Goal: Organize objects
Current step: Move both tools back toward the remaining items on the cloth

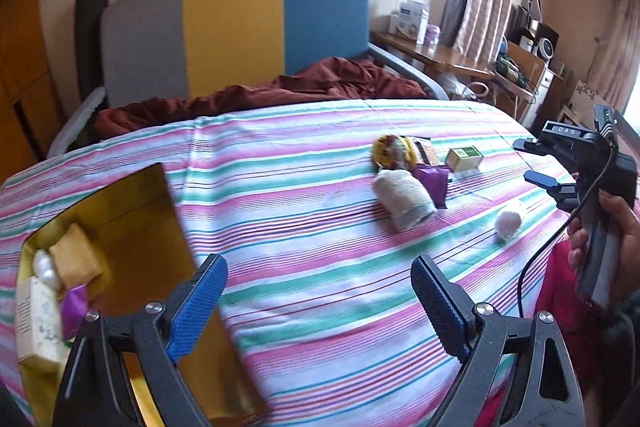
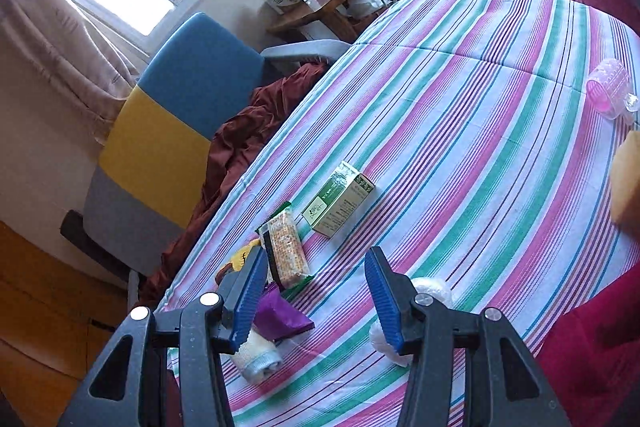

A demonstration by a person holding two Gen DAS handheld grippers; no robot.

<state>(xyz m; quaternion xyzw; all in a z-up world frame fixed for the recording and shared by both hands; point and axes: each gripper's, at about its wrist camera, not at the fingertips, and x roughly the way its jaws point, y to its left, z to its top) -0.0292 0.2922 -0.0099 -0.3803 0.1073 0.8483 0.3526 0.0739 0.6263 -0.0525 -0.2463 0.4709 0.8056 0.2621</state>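
My left gripper (image 1: 320, 291) stands wide open over the striped bedsheet (image 1: 320, 247), nothing between its blue pads. At its left is a yellow box (image 1: 132, 211) holding a tan pouch, a white ball, a purple packet and a pale carton. Farther out lie a rolled white towel (image 1: 404, 201), a purple packet (image 1: 434, 181), a yellow toy (image 1: 390, 147), a green box (image 1: 464, 158) and a white ball (image 1: 508, 223). My right gripper (image 2: 316, 291) is open and empty above the sheet, between the purple packet (image 2: 280, 319) and the white ball (image 2: 430, 289). A snack bar (image 2: 286, 247) and the green box (image 2: 340, 199) lie ahead.
A hand (image 1: 612, 227) holds the right gripper (image 1: 534, 163) at the bed's right edge. A pink hair roller (image 2: 608, 87) and an orange object (image 2: 626, 179) lie far right. A grey, yellow and blue headboard (image 1: 232, 27), a dark red blanket (image 1: 280, 91) and a wooden side table (image 1: 432, 55) stand beyond.
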